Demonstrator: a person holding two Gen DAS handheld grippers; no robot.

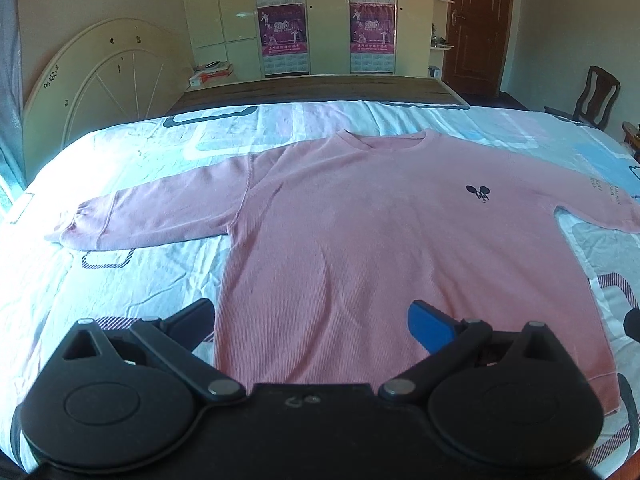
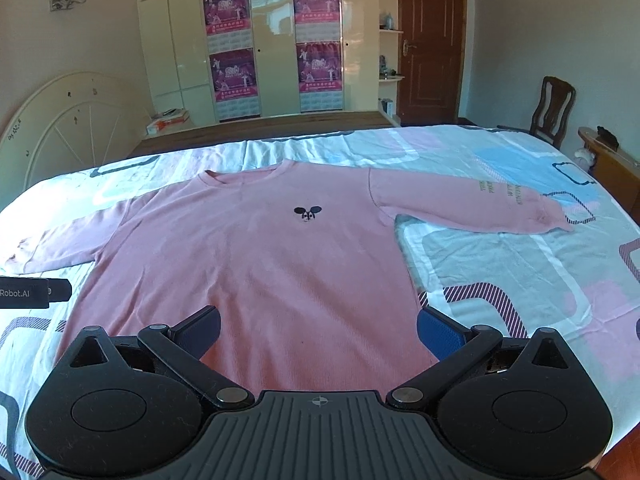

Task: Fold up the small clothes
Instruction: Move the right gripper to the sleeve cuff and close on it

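Note:
A pink long-sleeved sweatshirt point(image 1: 380, 240) with a small black mouse emblem lies flat and face up on the bed, both sleeves spread out to the sides; it also shows in the right wrist view point(image 2: 260, 264). My left gripper point(image 1: 314, 322) is open and empty, hovering over the lower left part of the hem. My right gripper point(image 2: 320, 330) is open and empty over the lower right part of the hem. The left gripper's side shows at the left edge of the right wrist view point(image 2: 32, 292).
The bed has a patterned white, blue and pink sheet point(image 2: 500, 264). A white headboard point(image 1: 100, 92) stands at the left. Beyond the bed are a wardrobe with posters point(image 2: 276, 48), a brown door point(image 2: 430, 44) and a wooden chair point(image 2: 554, 110).

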